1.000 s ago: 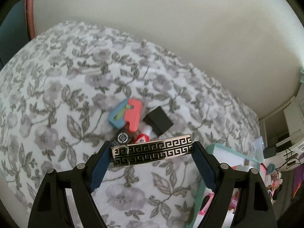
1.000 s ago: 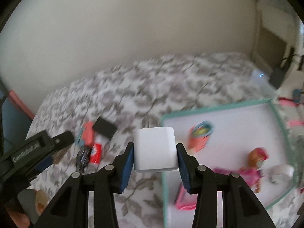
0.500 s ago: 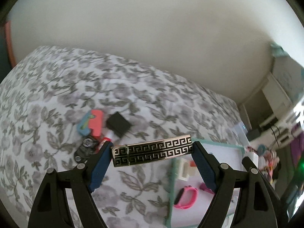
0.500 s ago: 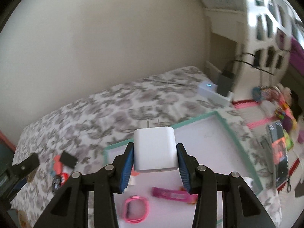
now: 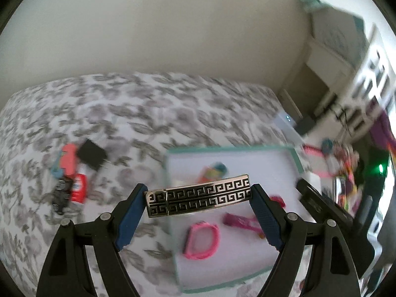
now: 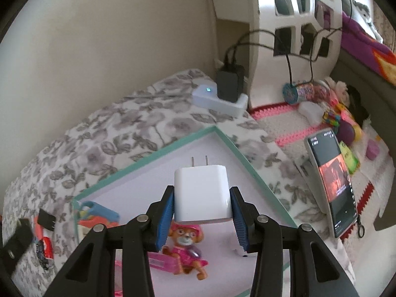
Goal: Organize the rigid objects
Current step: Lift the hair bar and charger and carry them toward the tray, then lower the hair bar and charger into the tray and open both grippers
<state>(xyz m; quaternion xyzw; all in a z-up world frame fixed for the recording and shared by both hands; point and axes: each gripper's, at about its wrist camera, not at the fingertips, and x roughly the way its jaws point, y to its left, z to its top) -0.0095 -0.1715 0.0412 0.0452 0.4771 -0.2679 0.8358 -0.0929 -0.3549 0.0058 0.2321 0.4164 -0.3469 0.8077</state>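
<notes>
My left gripper [image 5: 198,199] is shut on a long metal bar with a black key pattern [image 5: 198,195], held crosswise above the near left edge of a teal-rimmed white tray [image 5: 295,158]. My right gripper [image 6: 201,199] is shut on a white plug adapter [image 6: 201,193], prongs pointing away, over the same tray [image 6: 158,152]. In the tray lie a pink band [image 5: 201,243], a pink toy figure [image 6: 186,241] and a blue and orange toy [image 6: 99,214]. Left of the tray on the flowered bedspread [image 5: 138,104] sits a small pile: a black block [image 5: 91,154], a red tube [image 5: 79,188], a coral and blue piece [image 5: 65,162].
A phone [image 6: 333,180] with a lit screen leans at the tray's right. Behind the tray stand a white device with a black charger [image 6: 222,96], a white shelf unit [image 6: 294,32] with cables, and several colourful toys [image 6: 339,116] on a pink-edged mat. A beige wall [image 5: 158,24] bounds the bed.
Both grippers have swung right from the pile toward the tray and rolled, each keeping its object. The tray now fills the centre of both views.
</notes>
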